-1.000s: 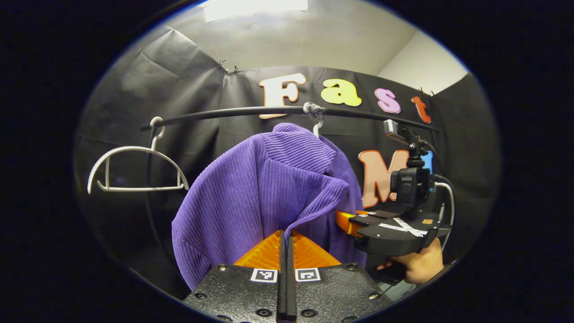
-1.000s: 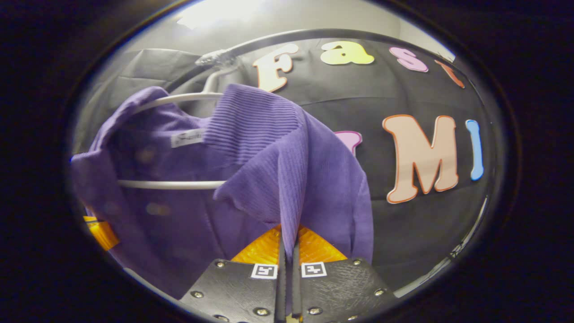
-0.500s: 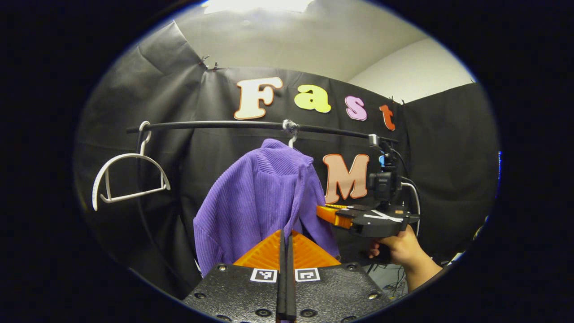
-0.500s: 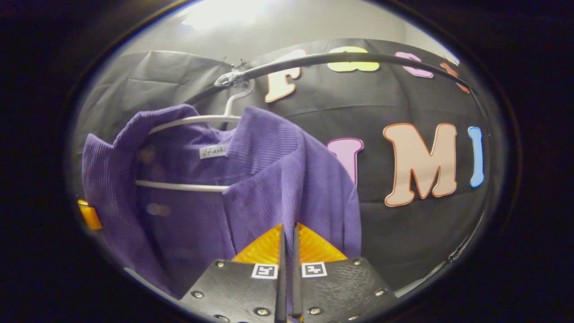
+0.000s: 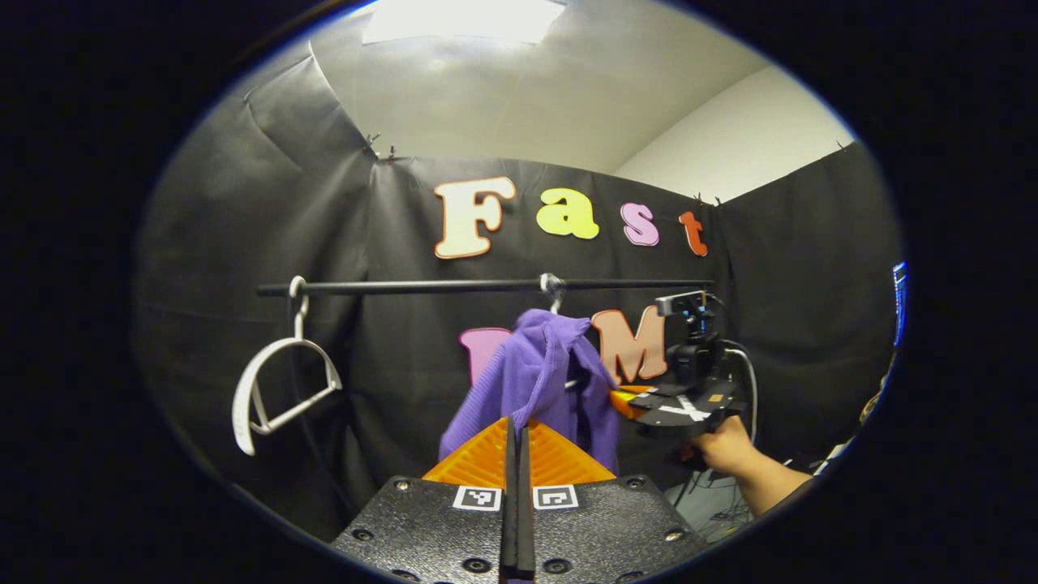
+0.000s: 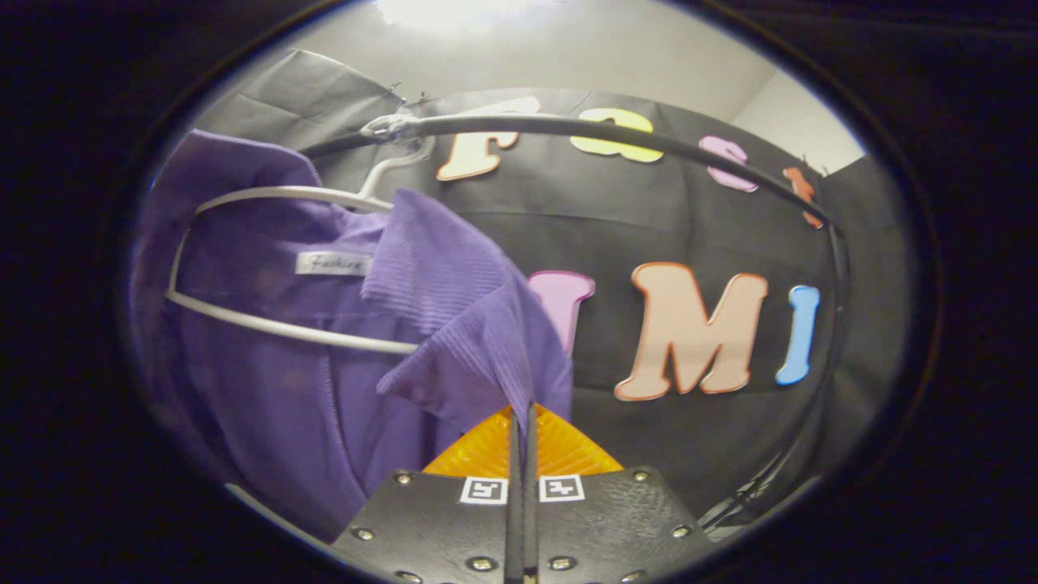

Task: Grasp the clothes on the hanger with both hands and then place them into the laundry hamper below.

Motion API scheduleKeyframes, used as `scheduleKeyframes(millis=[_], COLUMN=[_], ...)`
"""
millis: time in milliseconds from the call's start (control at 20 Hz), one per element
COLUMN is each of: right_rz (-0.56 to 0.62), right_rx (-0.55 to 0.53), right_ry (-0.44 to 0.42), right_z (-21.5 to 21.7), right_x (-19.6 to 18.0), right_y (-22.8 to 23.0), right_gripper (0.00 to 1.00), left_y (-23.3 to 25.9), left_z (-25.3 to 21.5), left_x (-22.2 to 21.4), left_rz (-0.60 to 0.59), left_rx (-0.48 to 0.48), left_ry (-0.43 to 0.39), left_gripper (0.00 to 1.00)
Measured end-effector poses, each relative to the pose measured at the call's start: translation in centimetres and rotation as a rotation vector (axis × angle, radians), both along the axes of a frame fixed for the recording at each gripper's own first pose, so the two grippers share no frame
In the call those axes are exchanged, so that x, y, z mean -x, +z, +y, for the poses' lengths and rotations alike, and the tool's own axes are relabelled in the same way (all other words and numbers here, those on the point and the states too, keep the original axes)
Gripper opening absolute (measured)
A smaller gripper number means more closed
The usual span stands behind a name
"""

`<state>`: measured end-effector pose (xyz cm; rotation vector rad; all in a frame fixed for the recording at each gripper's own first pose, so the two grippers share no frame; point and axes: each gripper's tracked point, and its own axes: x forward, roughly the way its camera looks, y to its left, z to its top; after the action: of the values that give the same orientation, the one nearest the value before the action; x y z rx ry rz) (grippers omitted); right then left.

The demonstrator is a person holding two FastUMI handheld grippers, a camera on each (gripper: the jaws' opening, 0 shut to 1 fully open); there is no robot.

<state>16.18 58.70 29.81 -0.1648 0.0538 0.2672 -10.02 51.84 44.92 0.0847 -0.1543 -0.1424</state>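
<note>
1. Left gripper (image 5: pixel 516 426): orange fingers pressed together w/ purple ribbed corduroy shirt (image 5: pixel 531 381) fabric rising from the tips, so it's clamped on cloth.
2. Right gripper (image 6: pixel 521 414): fingers closed, pinching a fold of the shirt's collar edge.
3. Shirt hangs on a white plastic hanger (image 6: pixel 284 324), hooked over the black horizontal rail (image 5: pixel 486 285); collar & label face the right gripper view.
4. Left gripper view: other gripper at the shirt's right side, held by a person's hand (image 5: pixel 722 446).
5. Empty white hanger (image 5: pixel 276 393) dangles tilted at the rail's left end, well apart from shirt.
</note>
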Motion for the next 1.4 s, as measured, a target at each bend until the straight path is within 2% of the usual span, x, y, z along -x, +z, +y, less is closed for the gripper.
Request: scheduleKeyframes(millis=[50, 100, 400, 650, 800, 900, 1050, 1200, 1400], right_rz=[-0.018, -0.032, -0.103, -0.232, -0.274, -0.322, -0.313, -0.236, -0.161], right_rx=[0.015, 0.025, 0.093, 0.167, 0.194, 0.22, 0.209, 0.187, 0.176], right_ry=[-0.031, -0.049, -0.126, -0.212, -0.231, -0.253, -0.252, -0.218, -0.2], right_z=[-0.7, -1.1, -2.1, -3.3, -3.4, -3.9, -3.8, -3.1, -3.1], right_x=[-0.6, -1.3, -4.7, -8.0, -10.0, -11.3, -13.8, -15.5, -16.1], right_y=[0.6, 1.2, 2.7, 5.0, 5.6, 6.9, 6.2, 2.9, -1.9], right_gripper=[0.03, 0.0, 0.0, 0.0, 0.0, 0.0, 0.0, 0.02, 0.0], left_y=[0.7, 1.3, 2.9, 5.4, 7.2, 8.2, 7.0, 3.5, -1.7], left_z=[0.8, 1.5, 4.9, 8.8, 10.0, 10.8, 10.0, 9.5, 9.7], left_x=[-0.2, -0.4, -3.7, -7.2, -8.3, -9.1, -11.3, -13.3, -15.5], left_rz=[-0.017, -0.027, -0.056, -0.142, -0.203, -0.244, -0.231, -0.17, -0.078], left_rx=[-0.009, -0.017, -0.052, -0.122, -0.158, -0.179, -0.161, -0.108, -0.017], left_ry=[0.014, 0.03, 0.077, 0.222, 0.287, 0.335, 0.313, 0.27, 0.229], left_gripper=[0.0, 0.0, 0.0, 0.0, 0.02, 0.0, 0.0, 0.0, 0.0])
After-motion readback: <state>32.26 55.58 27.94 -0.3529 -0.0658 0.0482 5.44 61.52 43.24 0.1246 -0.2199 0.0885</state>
